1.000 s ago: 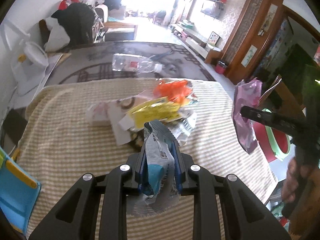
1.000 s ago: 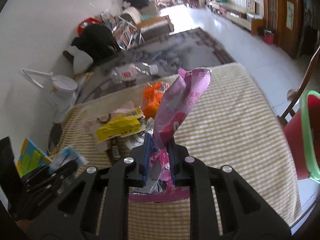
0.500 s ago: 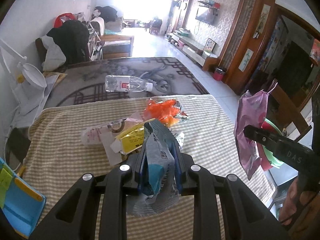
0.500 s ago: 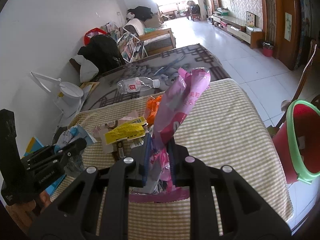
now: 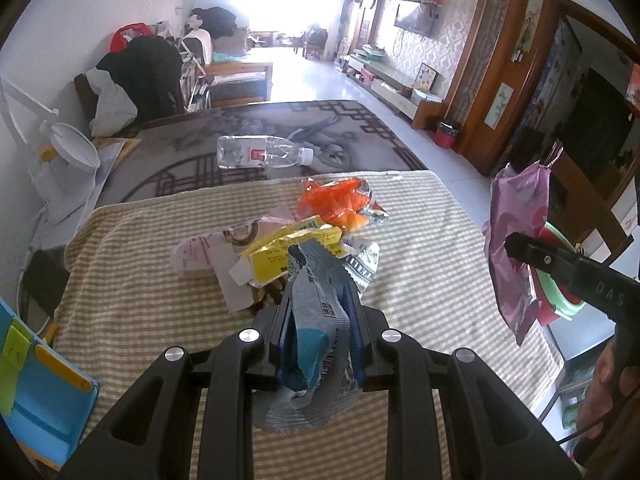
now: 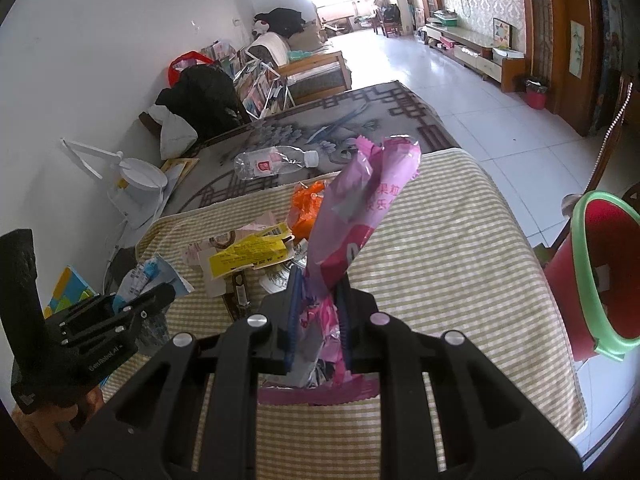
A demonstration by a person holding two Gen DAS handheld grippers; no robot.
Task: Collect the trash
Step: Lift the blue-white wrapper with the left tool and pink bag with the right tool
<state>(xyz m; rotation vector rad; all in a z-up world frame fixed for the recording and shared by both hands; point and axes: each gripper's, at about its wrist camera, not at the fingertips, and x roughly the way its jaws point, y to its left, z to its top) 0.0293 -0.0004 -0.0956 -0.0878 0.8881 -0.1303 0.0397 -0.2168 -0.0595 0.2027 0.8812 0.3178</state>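
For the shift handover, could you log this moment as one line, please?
left gripper: shut on grey-blue wrapper | right gripper: shut on pink wrapper | red bin: right

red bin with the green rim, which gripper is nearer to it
Right. The right gripper, shut on a pink wrapper, is at the table side next to the red bin. The left gripper, holding a grey wrapper, is farther across the table.

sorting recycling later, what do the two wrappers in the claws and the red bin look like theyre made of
Silver-blue wrapper in the left claw: probably foil-lined plastic film, crinkled, shiny.
Pink wrapper in the right claw: thin glossy plastic film, creased, silvery inside.
Red bin: seemingly rigid smooth plastic, with a green rim.
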